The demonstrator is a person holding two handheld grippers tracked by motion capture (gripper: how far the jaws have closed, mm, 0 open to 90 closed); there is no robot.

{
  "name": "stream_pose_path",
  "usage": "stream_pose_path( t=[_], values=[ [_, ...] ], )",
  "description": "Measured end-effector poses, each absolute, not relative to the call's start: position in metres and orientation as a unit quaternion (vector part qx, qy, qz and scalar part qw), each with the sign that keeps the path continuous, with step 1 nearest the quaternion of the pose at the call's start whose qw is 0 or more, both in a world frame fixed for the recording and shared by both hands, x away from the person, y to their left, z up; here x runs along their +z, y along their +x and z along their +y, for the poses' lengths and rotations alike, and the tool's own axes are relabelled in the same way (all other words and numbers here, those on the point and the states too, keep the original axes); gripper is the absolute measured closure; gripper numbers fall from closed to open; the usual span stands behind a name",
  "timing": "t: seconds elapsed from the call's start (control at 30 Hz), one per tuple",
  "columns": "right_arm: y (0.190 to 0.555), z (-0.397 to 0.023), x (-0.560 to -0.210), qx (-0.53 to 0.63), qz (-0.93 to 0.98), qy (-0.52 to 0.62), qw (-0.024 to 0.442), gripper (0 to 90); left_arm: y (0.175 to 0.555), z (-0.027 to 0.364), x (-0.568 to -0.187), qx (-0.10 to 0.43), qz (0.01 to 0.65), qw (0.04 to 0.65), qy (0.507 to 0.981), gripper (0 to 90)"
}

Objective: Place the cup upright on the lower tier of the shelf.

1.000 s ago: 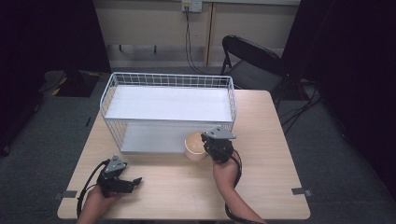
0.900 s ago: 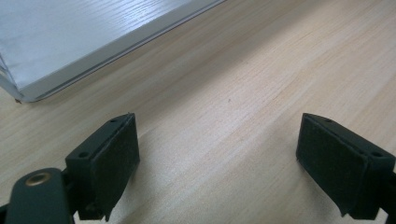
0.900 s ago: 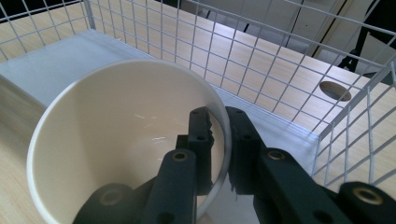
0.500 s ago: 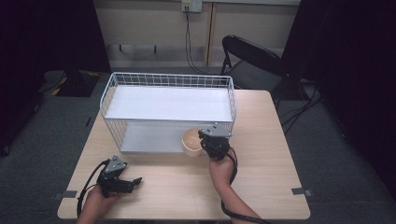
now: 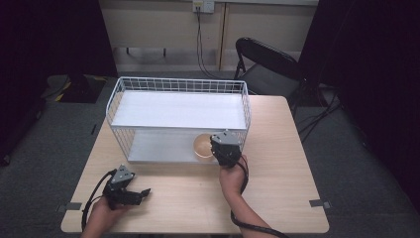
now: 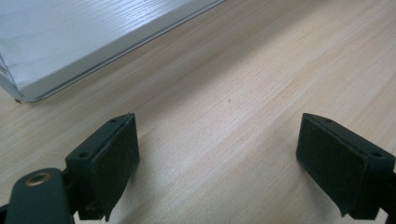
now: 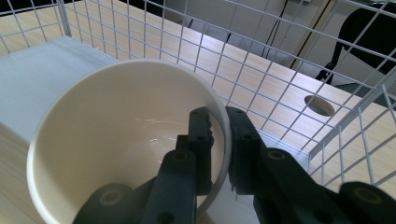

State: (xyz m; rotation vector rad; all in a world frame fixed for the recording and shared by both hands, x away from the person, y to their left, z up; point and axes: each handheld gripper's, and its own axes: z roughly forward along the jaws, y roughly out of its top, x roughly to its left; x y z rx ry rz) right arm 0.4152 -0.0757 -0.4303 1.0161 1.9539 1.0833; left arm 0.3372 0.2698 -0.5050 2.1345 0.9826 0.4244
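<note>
Right now the right claw [image 7: 219,140] pinches the cream bowl's [image 7: 116,140] rim at the wire rack's [image 5: 178,99] lower shelf; it looks rigid, glossy, likely breakable. The left claw [image 6: 219,158] rests open on the bench [image 5: 287,173].

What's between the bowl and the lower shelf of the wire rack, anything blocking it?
Nothing visible. The right claw grips the bowl by its rim, at the open front of the wire rack; the lower shelf looks bare.

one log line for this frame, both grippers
right gripper: shut on bowl rim, at rack lower shelf | left gripper: open, empty, low over table
</note>
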Motion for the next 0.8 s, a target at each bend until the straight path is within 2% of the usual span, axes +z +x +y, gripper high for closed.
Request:
stream_pose_path(
  t=[0.8],
  values=[
    [0.4211,-0.0737,-0.4342,0.405,0.745,0.402,0.346,80.8,0.3372,0.2699,-0.5049,0.166,0.382,0.367,0.832,12.8]
  ],
)
